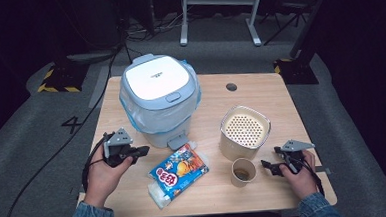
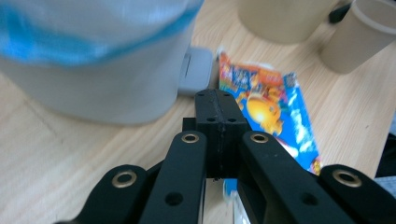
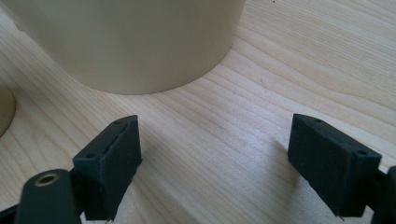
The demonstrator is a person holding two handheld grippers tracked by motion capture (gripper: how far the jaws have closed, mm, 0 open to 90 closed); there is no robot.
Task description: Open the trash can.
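The left gripper has its jaws pressed together with nothing between them, above the table in front of the bin. The snack bag lies flat just beyond its tips. The right gripper is spread wide beside the paper cup.

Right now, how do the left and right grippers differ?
The left gripper has its jaws shut with nothing between them; the right gripper has its jaws wide open, also empty. The left gripper points at the snack packet near the bin's pedal; the right gripper sits beside the paper cup. Both are black and hand-held.
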